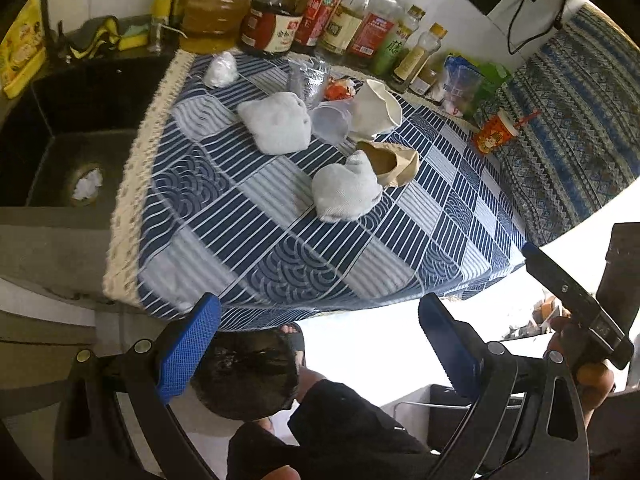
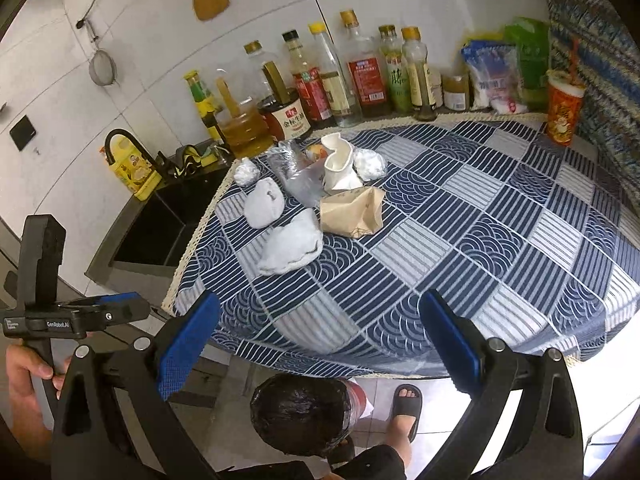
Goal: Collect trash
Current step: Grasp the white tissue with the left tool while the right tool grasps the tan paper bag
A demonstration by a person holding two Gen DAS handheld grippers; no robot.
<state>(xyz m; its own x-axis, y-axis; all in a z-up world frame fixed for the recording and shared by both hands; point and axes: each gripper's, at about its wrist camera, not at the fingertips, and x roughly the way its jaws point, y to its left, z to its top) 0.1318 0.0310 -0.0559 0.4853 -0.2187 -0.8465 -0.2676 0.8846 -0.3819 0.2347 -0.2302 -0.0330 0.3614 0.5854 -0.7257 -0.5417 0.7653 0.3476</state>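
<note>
Blue-and-white patterned cloth covers the counter [image 2: 460, 240], with a dark sink [image 1: 60, 152] off its left end and a row of bottles [image 2: 332, 80] along the wall. Below the near edge a bin lined with a black bag [image 2: 300, 416] stands on the floor. The trash sits in one cluster toward the sink side: crumpled white tissues [image 1: 346, 190], a brown paper bag [image 2: 352, 212], a crushed white cup [image 1: 374, 110], clear plastic [image 2: 296, 178]. Both the left gripper [image 1: 320, 344] and right gripper [image 2: 320, 344] hover short of the counter edge, fingers spread wide and empty. The nearest tissue lies ahead and slightly left of the right fingers, closer to the left hand's side.
</note>
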